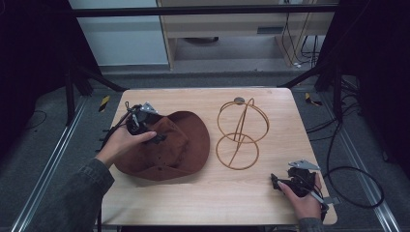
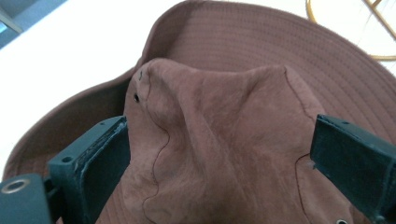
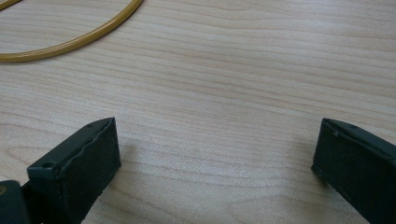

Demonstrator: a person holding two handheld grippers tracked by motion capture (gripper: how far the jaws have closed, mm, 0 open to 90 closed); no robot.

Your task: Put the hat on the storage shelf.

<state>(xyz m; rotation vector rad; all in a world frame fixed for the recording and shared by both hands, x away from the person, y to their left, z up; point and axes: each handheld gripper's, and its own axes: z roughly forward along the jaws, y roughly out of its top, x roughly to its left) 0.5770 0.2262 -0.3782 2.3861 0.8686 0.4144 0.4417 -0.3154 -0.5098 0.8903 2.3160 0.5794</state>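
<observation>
Presently: left gripper straddling the hat crown, right gripper idle

One brown hat [image 1: 169, 150] lies on the left half of the wooden table [image 1: 251, 198]; brim flat on the surface, crown up and crumpled; its long axis runs roughly from the near-left toward the far-right, brim edge reaching toward the wire stand [image 1: 240, 134]; one stand only, gold wire, made of rings, just right of the hat and apart from it so far as the high view shows.

Left gripper [image 1: 157, 137] sits over the hat's far-left side, held by the left hand [image 1: 121, 142]; in the left gripper view the jaws are spread wide with the crown [image 2: 219, 140] between them; the left-side jaw touches the suede, the other stands at the crown's edge; not clenched.

Right gripper [image 1: 275, 181] rests low at the near-right corner of the table, right hand [image 1: 304, 198] behind it; jaws released and wide apart, bare wood between them; a curve of the stand's base ring [image 3: 70, 42] shows ahead.

Count: one hat; one stand; two grippers; two hands.
</observation>
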